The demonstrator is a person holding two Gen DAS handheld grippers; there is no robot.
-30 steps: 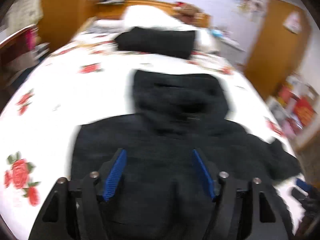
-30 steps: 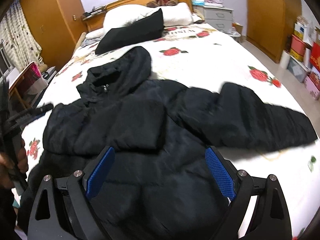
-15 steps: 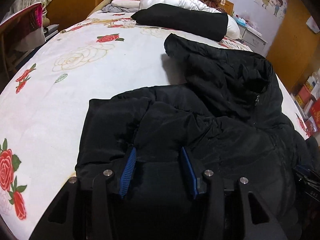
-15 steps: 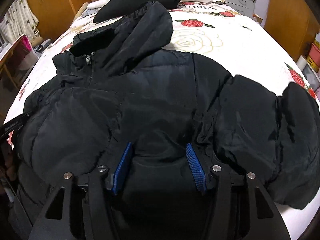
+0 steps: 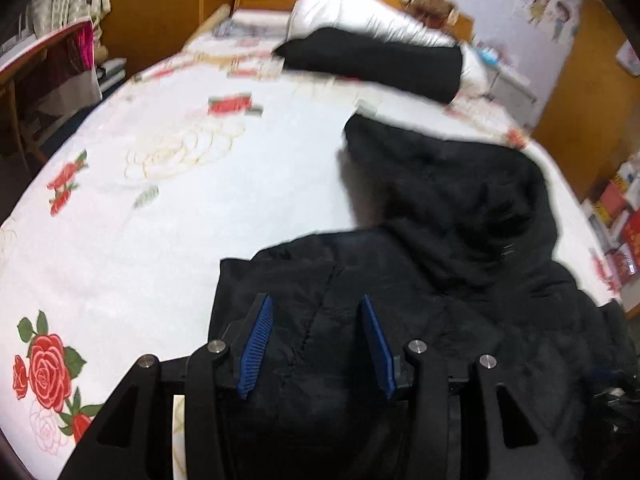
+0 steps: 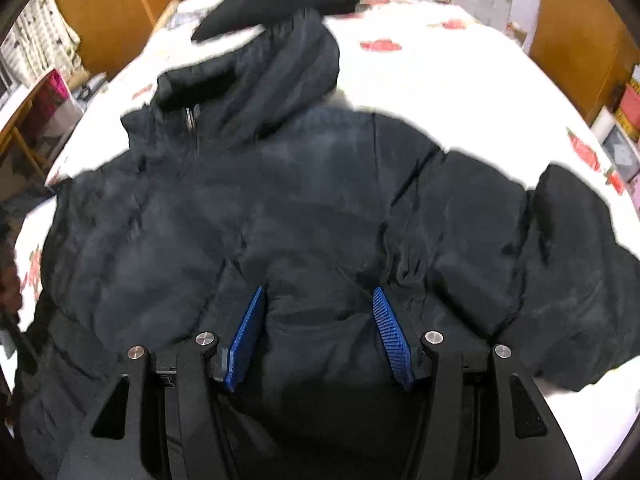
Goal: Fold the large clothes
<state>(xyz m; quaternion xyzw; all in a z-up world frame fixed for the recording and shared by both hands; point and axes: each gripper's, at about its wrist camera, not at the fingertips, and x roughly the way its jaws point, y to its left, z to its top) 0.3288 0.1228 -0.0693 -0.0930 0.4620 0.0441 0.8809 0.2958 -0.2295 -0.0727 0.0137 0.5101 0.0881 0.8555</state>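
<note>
1. Since the earlier frames both grippers have come down close onto the jacket (image 6: 304, 200), and each pair of jaws has narrowed from wide to a middling gap with black padded fabric bulging up between the pads.
2. Left side: the left gripper (image 5: 316, 340) sits over the jacket's near left edge, where a sleeve (image 5: 280, 280) lies folded in over the body. Cloth fills the gap between its blue pads (image 5: 256, 344); it looks like a pinch on a puffy fold, though the blur does not show how firm it is.
3. Middle: the jacket lies front-up on the bed (image 5: 160, 208), zip (image 6: 194, 128) and hood (image 6: 288, 64) pointing away toward the pillow (image 5: 360, 16). Its long axis runs straight away from both grippers, hem nearest.
4. Right side: the right gripper (image 6: 320, 336) bites into the lower body of the jacket near the hem, its jaws half shut on a ridge of fabric. The right sleeve (image 6: 560, 260) spreads outward, well off to that gripper's right and unfolded.
5. My judgement: with both grippers at the hem, the next fold most likely carries it away toward the hood; the right hand is nearer the loose sleeve.
</note>
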